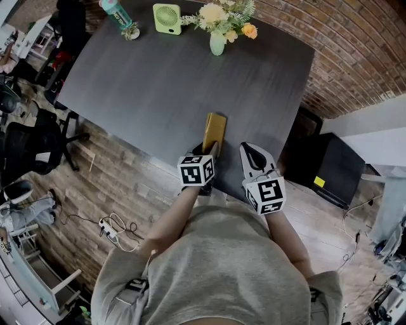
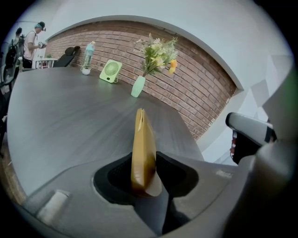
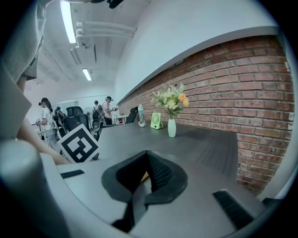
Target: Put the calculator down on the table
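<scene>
A slim yellow calculator lies near the front edge of the dark grey table. In the left gripper view the calculator shows edge-on and leans a little to the right between the jaws. My left gripper has its near end between its pads, and the left pad stands clear of it with a dark gap. That gripper is open around the calculator. My right gripper hovers just right of it over the table edge. Its jaws meet with nothing in them.
At the table's far edge stand a green vase of flowers, a small green fan and a bottle. A black cabinet sits on the floor to the right, an office chair to the left. People stand in the background.
</scene>
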`<state>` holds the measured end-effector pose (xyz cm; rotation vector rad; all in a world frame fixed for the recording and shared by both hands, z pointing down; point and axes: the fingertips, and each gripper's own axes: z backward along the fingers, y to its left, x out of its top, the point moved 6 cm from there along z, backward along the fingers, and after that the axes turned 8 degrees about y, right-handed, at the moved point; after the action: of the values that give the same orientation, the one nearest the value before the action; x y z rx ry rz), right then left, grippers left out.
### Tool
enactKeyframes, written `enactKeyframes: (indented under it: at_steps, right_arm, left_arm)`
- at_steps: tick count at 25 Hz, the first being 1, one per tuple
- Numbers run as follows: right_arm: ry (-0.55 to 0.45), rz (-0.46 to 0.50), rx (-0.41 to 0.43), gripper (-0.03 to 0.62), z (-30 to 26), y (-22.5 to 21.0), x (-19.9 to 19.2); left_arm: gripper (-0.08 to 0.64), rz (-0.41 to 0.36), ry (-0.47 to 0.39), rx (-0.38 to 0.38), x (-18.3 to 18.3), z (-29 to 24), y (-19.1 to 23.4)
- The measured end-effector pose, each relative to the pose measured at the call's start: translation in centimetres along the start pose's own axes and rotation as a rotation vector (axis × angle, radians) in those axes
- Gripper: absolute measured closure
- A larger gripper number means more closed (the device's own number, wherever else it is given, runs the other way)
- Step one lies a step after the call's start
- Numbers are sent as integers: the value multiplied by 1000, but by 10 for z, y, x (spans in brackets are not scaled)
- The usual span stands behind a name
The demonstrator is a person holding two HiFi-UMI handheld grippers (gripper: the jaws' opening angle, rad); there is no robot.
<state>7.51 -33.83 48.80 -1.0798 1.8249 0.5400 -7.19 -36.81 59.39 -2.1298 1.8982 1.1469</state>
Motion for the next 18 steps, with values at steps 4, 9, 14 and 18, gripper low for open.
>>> enactKeyframes:
  at_steps: [4,9,14,18]
  right_arm:
    - [3,1,-1,589,2,2,-1]
    - [0,3,-5,589,5,3,-1]
    - [-4,5,-7,589,7,3,0]
    - [-7,6,-11,589,9,3,0]
  left_arm:
    - [399,-10,1,38,0,2,4]
    - [359,-8,-5,91,-2,5,14]
    - [339,10,0,119,-3,5,21]
    - [341,1,-4,136,-3,5,21]
